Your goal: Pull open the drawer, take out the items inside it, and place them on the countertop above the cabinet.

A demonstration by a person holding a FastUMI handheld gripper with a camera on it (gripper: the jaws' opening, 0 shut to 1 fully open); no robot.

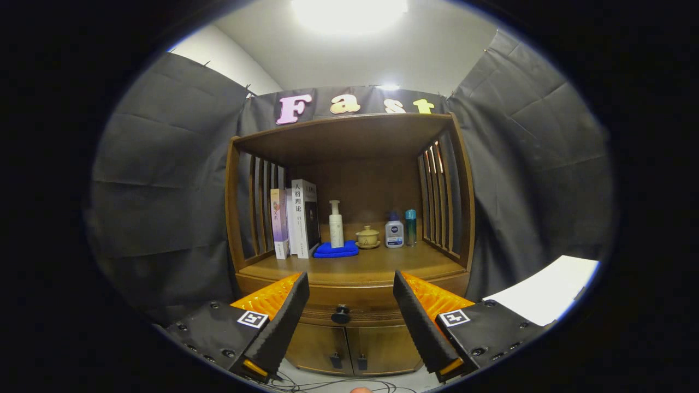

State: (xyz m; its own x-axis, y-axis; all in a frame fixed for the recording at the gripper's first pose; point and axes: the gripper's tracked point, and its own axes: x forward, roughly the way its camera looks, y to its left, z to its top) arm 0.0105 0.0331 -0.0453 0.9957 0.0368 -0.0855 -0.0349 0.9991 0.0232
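Drawer [349, 307] shut, its knob [341, 314] beyond the level, wide-spread, empty gripper [351, 284].

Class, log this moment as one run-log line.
phase: approach | gripper: open, empty | drawer knob: between fingers, beyond them | drawer: closed

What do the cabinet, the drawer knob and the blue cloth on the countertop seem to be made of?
Cabinet: likely wood, brown with a soft sheen; faint grain shows on the countertop. Knob: dark, rounded and slightly glossy, metal or plastic, hard to tell. Cloth: folded soft fabric, matte, perhaps microfibre. The tool is open, its fingers apart either side of the knob, not touching it.
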